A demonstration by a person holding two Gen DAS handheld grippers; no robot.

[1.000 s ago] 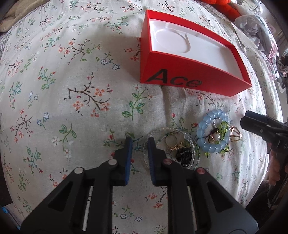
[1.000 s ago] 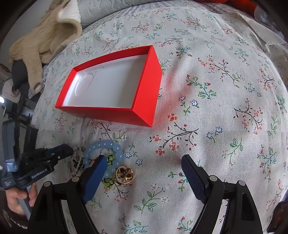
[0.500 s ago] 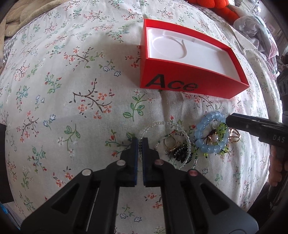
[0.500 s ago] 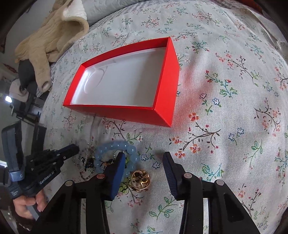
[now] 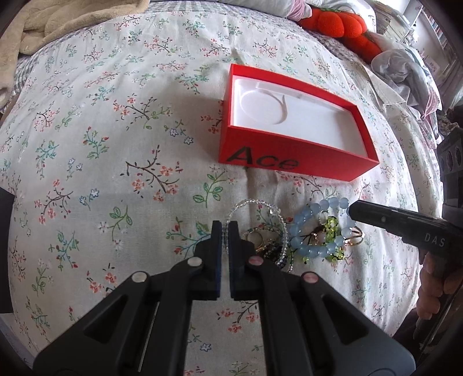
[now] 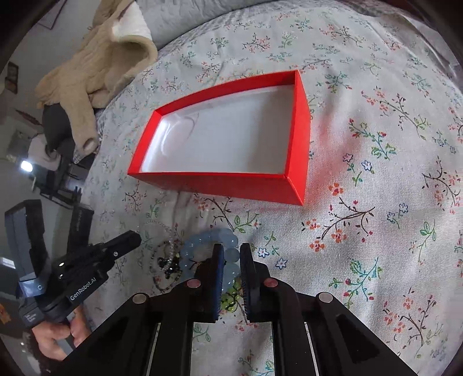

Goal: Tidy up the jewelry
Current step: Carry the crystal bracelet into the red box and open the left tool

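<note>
While both tools reach low over the bed from the near side, the left tool (image 5: 224, 228) has its fingers drawn almost together, with only a thin slit between the blue pads, pinched on the near-left arc of a clear beaded bracelet (image 5: 254, 204) that lies looped on the floral bedspread (image 5: 115, 138). Its black body slopes down toward the cloth, tips just at the fabric. The right tool (image 6: 231, 254) comes in from the right, gripped by a bare hand (image 5: 434, 277) at the scene's edge; its fingers stand narrowly apart with a bead of the pale blue bracelet (image 6: 202, 245) between them, though whether they actually squeeze it I cannot tell. Beside that blue loop sit a green beaded piece (image 5: 332, 231), a gold ring (image 5: 356, 240) and a dark tangle of small items (image 5: 269, 248), all bunched near the tool tips. Farther off lies an open red box (image 5: 289, 156) with a white lining, lettered "Ace" on its near wall, nothing inside. Beyond it, at the far edge of the bed, rest a beige knitted garment (image 6: 95, 63) and an orange plush (image 5: 341, 26).
</note>
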